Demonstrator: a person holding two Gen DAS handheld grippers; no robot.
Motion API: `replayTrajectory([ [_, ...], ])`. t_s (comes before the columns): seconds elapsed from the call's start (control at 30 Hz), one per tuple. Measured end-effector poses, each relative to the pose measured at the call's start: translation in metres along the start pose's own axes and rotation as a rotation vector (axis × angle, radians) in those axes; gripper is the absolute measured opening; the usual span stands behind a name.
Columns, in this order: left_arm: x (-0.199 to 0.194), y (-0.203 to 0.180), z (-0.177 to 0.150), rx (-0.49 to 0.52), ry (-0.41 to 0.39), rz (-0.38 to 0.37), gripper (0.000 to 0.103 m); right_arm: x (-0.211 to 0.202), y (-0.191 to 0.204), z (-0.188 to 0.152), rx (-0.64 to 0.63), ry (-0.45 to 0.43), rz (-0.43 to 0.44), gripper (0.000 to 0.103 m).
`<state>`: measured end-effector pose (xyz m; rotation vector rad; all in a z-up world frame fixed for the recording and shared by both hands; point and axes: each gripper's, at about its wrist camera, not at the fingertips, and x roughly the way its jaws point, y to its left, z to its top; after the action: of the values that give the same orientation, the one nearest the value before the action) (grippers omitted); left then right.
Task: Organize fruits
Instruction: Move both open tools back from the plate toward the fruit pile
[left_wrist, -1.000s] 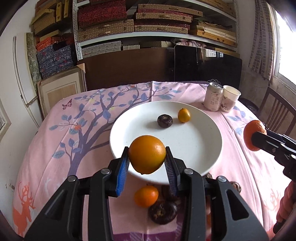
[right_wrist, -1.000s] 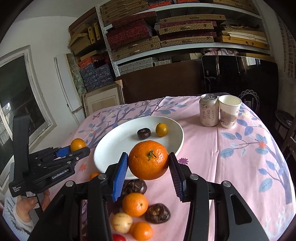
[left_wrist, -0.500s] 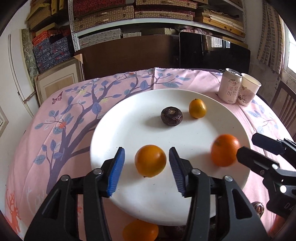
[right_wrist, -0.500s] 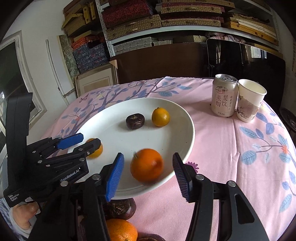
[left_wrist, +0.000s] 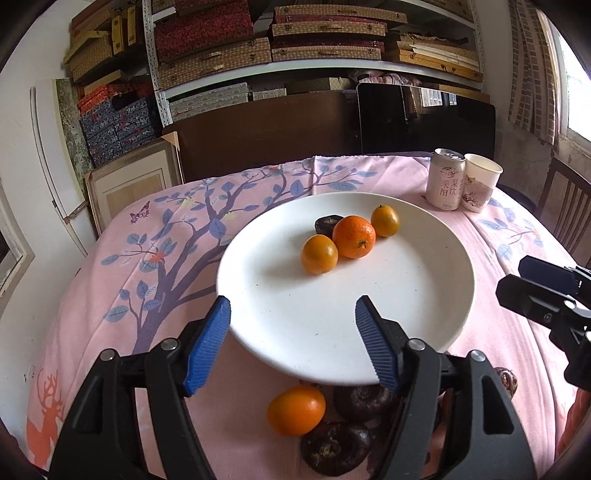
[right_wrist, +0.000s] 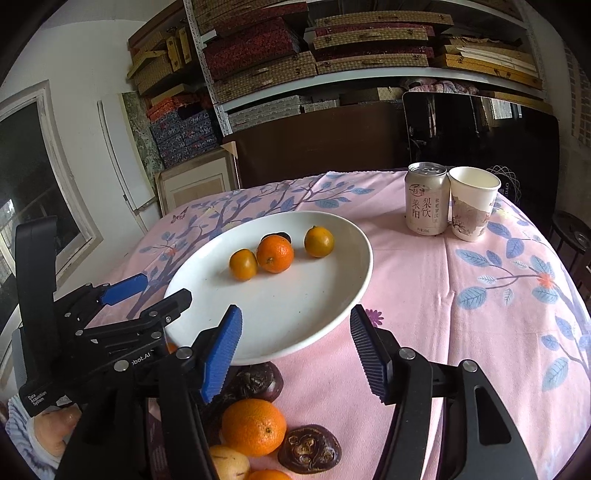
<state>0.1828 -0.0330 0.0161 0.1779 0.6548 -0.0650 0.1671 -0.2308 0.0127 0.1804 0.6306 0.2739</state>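
Note:
A white plate holds a small orange, a larger orange, a third small orange and a dark fruit, mostly hidden behind the oranges. My left gripper is open and empty over the plate's near rim. My right gripper is open and empty at the plate's near right rim. Loose fruit lies in front of the plate: an orange and dark fruits.
A drink can and a paper cup stand at the table's far right. The pink tablecloth covers the round table. A wooden chair stands to the right. Shelves of boxes fill the back wall.
Both grippers let go of their oranges on the plate, opened wider and drew back to the plate's near rim. The two oranges now rest together by the dark fruit.

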Motion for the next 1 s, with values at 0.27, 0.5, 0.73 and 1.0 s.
replayTrajectory([
  [0.27, -0.029, 0.008, -0.021, -0.030, -0.012, -0.005, 0.073, -0.030, 0.007, -0.026, -0.004, -0.028, 0.006, 0.068],
  [0.5, -0.048, 0.012, -0.050, -0.032, -0.007, 0.011, 0.084, -0.059, 0.009, -0.054, 0.002, -0.048, 0.002, 0.081],
  [0.73, -0.069, 0.019, -0.070, -0.053, -0.019, 0.033, 0.096, -0.070, 0.009, -0.077, 0.016, -0.030, 0.015, 0.092],
  [1.0, -0.082, 0.024, -0.084, -0.071, -0.013, 0.030, 0.098, -0.069, 0.015, -0.088, 0.001, 0.003, 0.014, 0.096],
])
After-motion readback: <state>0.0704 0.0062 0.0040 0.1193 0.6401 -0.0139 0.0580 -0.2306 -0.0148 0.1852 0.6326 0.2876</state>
